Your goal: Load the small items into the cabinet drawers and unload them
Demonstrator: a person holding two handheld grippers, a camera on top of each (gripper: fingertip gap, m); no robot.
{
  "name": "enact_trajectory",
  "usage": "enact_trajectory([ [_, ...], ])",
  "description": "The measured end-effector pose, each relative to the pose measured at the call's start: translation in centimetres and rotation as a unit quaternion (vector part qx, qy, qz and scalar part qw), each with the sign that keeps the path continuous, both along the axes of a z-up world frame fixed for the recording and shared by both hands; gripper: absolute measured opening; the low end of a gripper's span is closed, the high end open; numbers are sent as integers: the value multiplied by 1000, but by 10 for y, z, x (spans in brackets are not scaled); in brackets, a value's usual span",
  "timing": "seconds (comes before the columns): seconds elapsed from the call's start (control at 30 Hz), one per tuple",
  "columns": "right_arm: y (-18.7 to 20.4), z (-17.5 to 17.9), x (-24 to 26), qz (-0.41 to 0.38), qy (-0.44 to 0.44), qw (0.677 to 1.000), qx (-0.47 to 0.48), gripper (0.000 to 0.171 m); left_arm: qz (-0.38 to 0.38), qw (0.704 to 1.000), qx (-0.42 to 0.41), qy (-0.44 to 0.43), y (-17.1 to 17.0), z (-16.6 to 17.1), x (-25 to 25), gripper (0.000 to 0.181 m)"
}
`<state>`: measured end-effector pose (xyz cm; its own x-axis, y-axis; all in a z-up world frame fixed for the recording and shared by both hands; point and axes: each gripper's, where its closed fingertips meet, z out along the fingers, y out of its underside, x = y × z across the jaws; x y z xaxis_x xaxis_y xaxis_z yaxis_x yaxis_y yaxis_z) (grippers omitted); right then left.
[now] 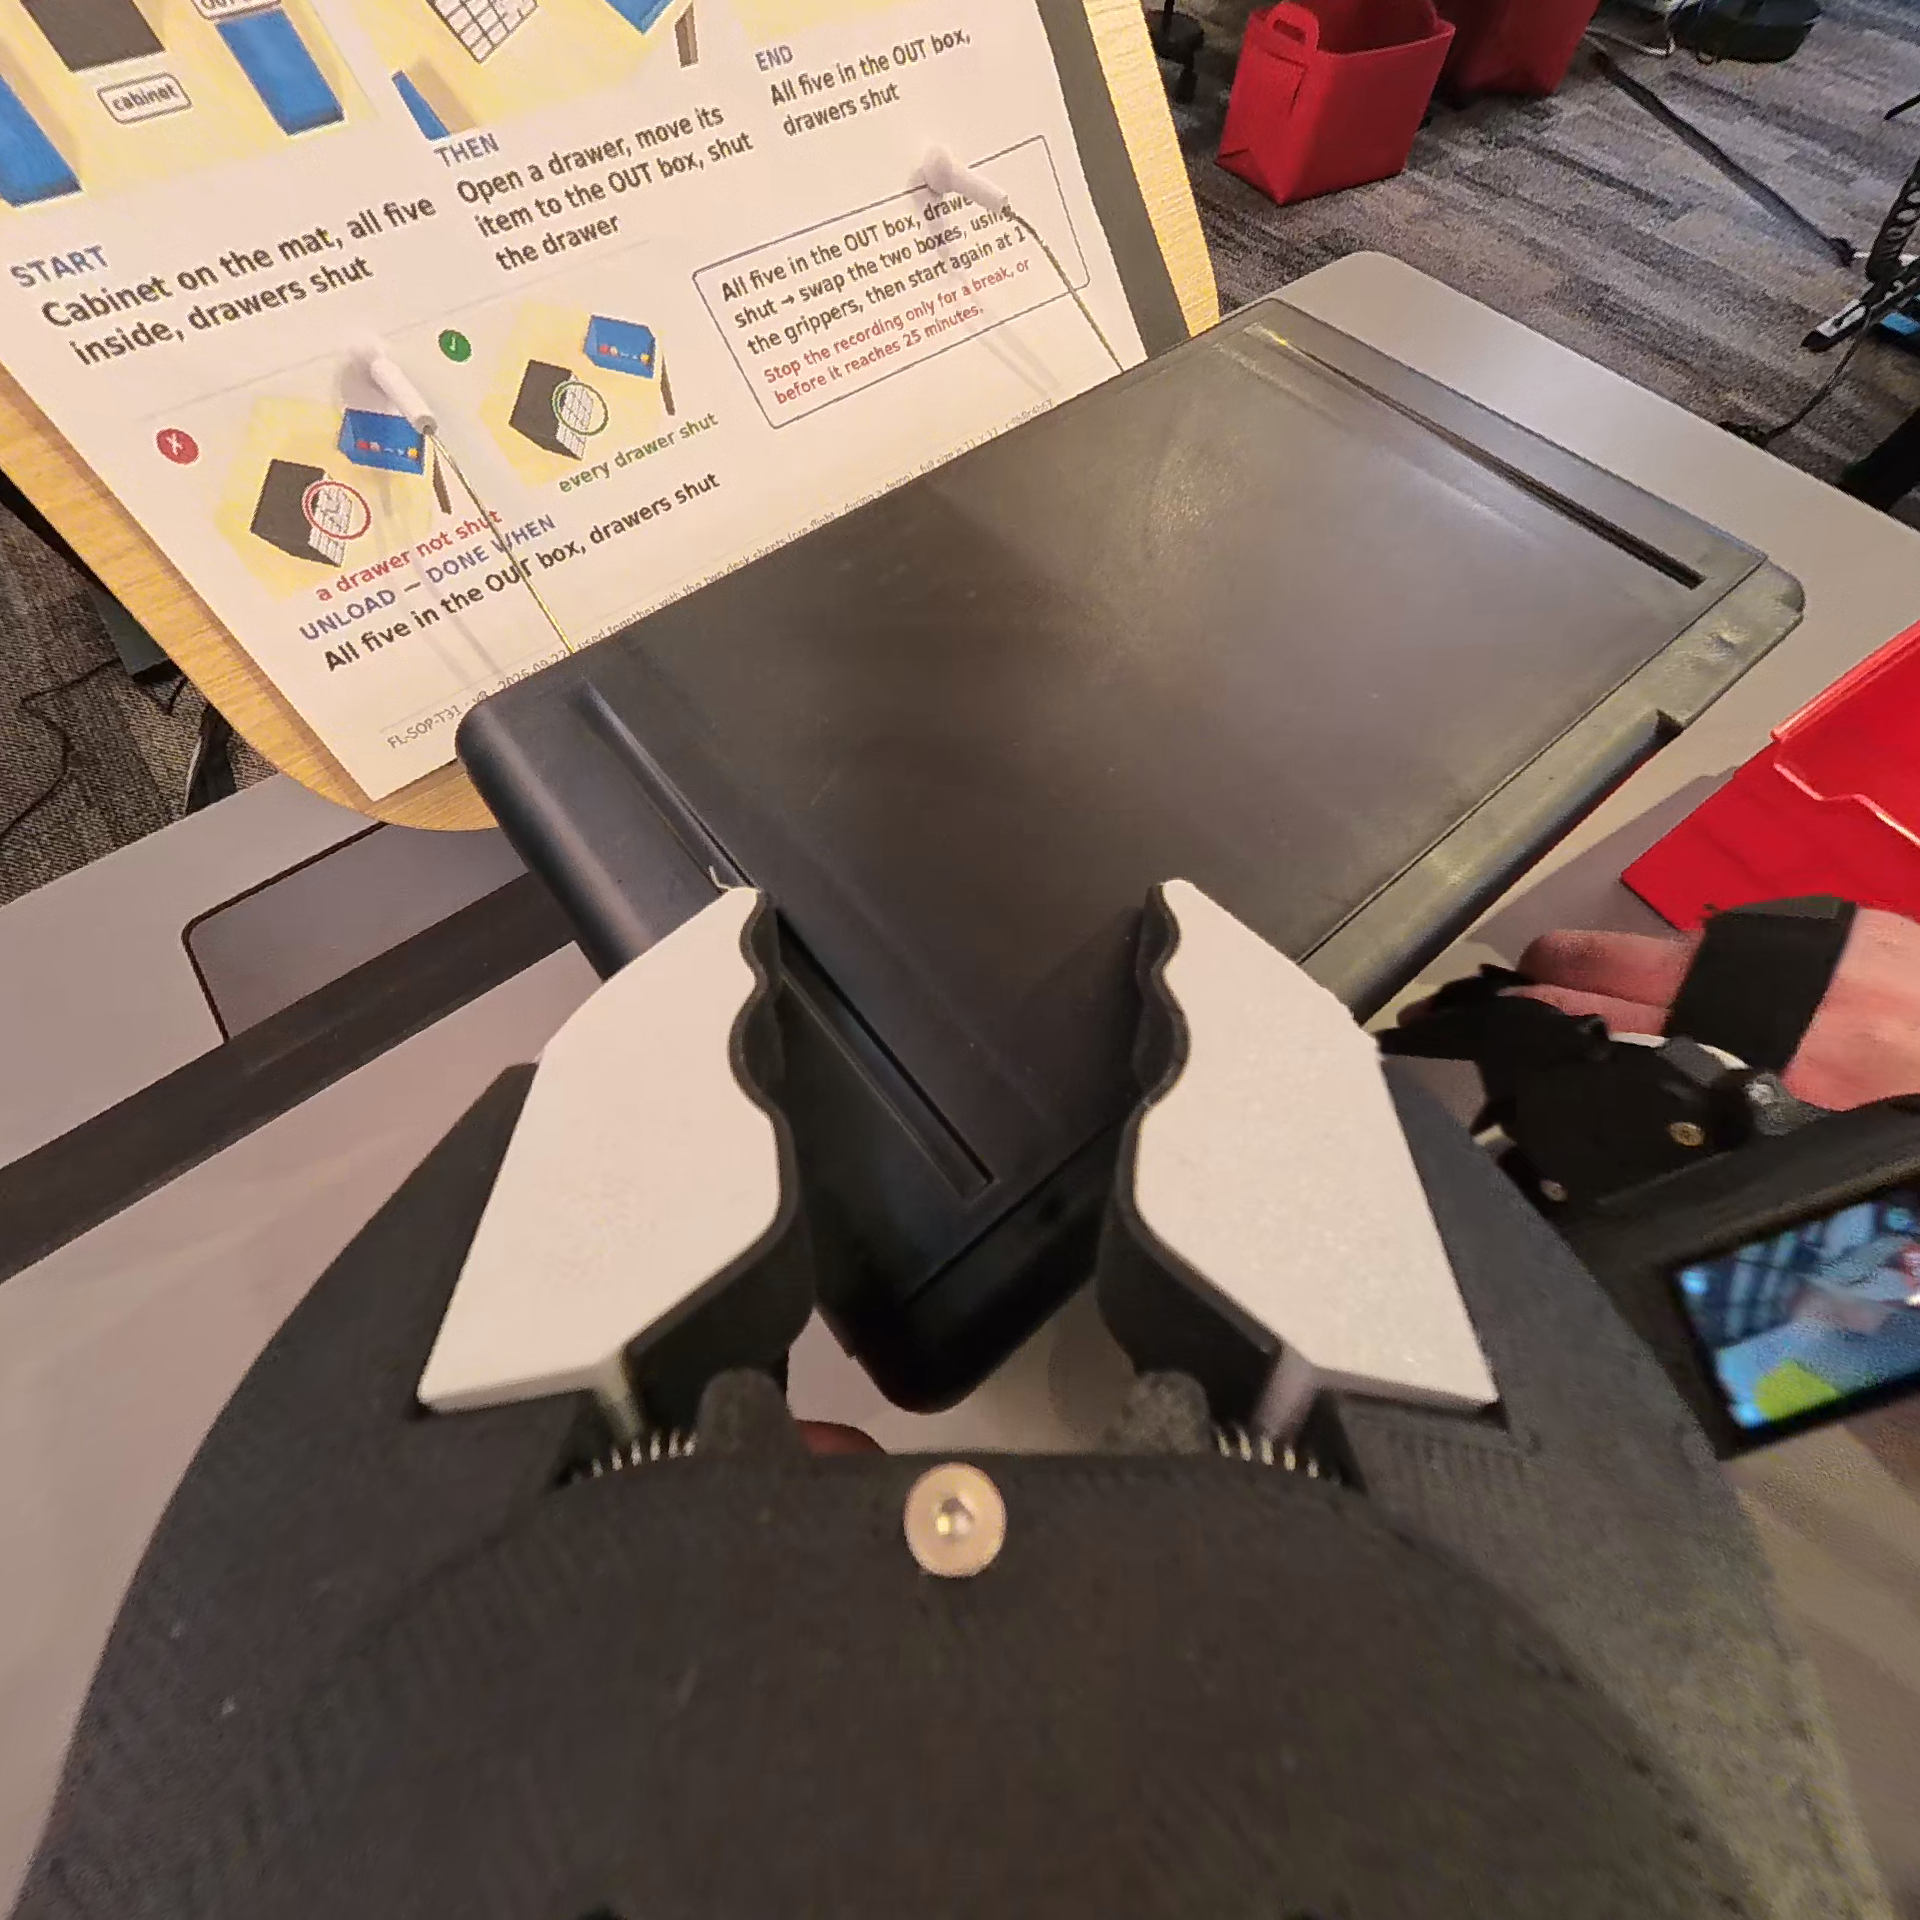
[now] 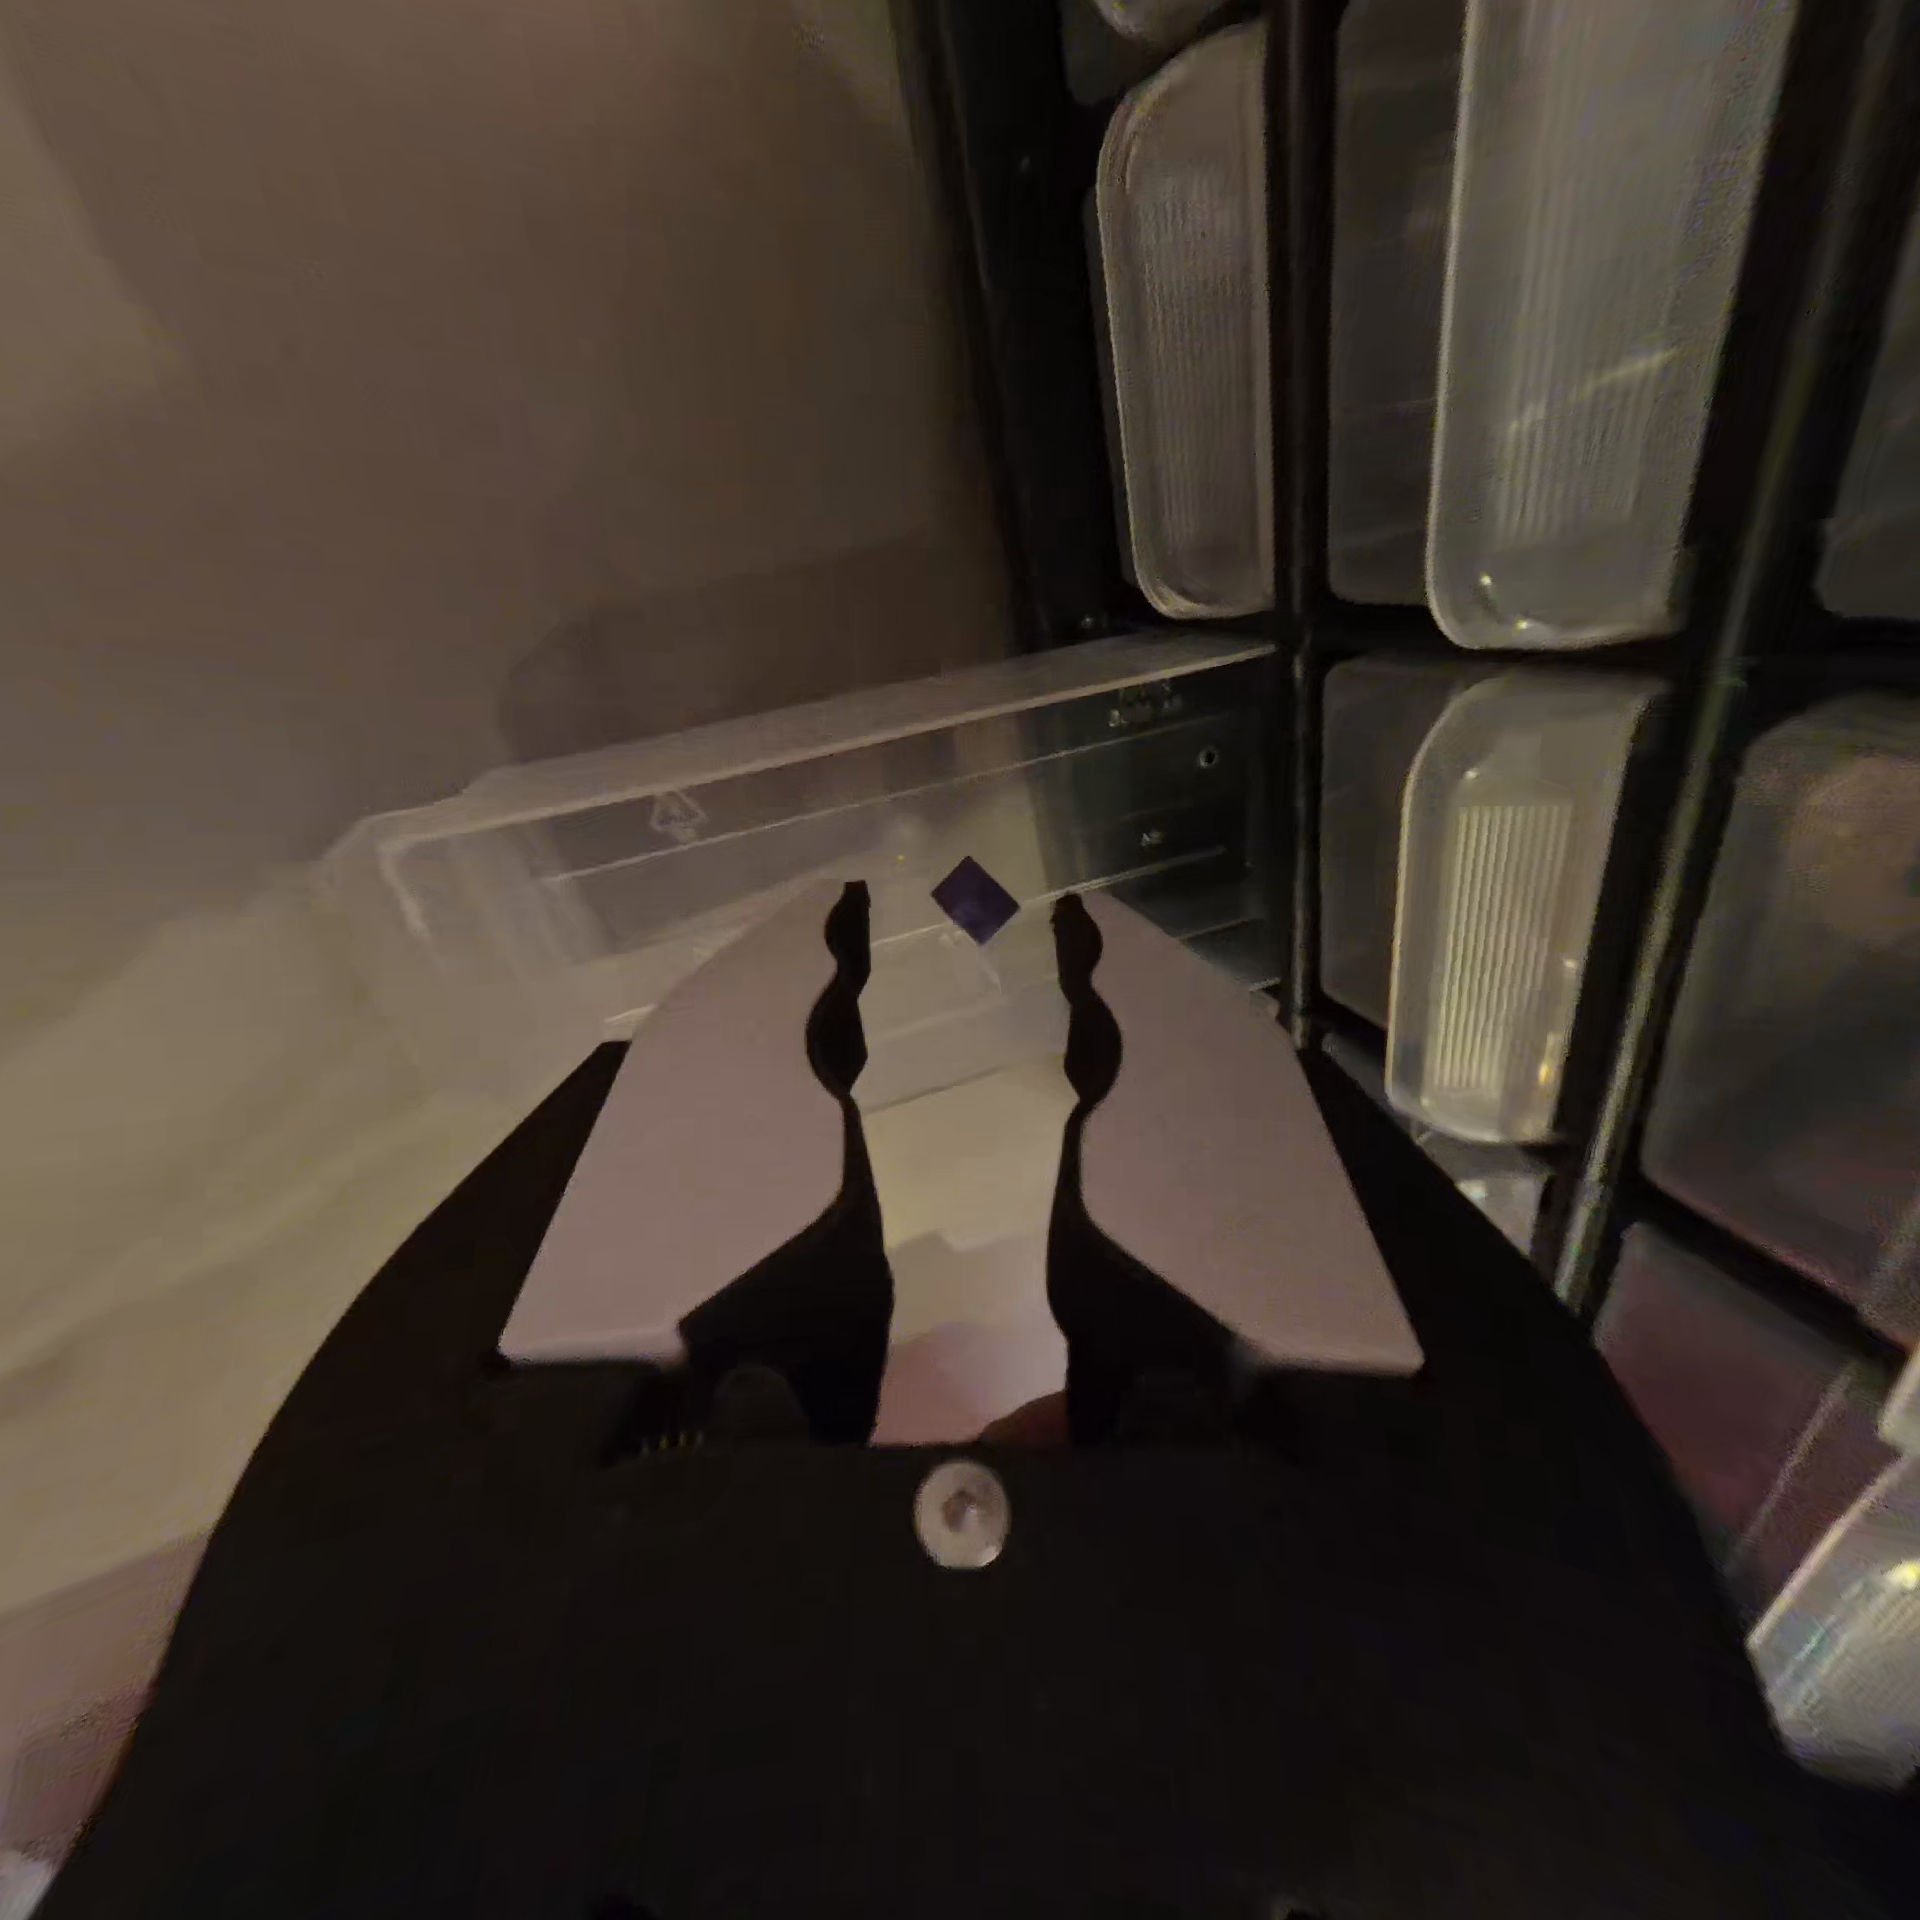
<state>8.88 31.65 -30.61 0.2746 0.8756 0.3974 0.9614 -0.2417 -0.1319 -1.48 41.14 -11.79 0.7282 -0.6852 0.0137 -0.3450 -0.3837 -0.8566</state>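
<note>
In the left wrist view the black cabinet [image 1: 1143,675] is seen from above, its flat top filling the middle. My left gripper [image 1: 961,920] is open, with the cabinet's near corner between its fingers. In the right wrist view the cabinet front [image 2: 1299,623] holds several clear drawers. One clear drawer [image 2: 790,800] is pulled out to the left. A small purple square item [image 2: 977,902] lies in it. My right gripper [image 2: 962,906] is open just above the drawer, with the item level with its fingertips and between them. The right gripper also shows in the left wrist view [image 1: 1579,1091], held by a hand [image 1: 1860,1018].
A red bin [image 1: 1829,800] stands on the grey table right of the cabinet. A wooden board with an instruction sheet [image 1: 540,312] leans behind the cabinet. Red bags [image 1: 1340,94] sit on the carpet farther back. Shut clear drawers [image 2: 1558,343] line the cabinet front right of my right gripper. The gap from one gripper's tips to the other's is roughly 25 cm.
</note>
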Motion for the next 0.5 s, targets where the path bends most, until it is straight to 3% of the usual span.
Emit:
enact_trajectory([
  [0.17, 4, -5, 4, 10, -40, 999, -31, 16, -1, 1000, 2, -2, 0, 0, 0, 68],
  [0.33, 4, -4, 4, 28, -50, 997, -50, 13, -1, 1000, 3, -4, 0, 0, 0, 67],
  [0.5, -1, 4, -8, 23, 32, 998, -47, 12, -2, 1000, 5, -6, -1, 0, 0, 69],
])
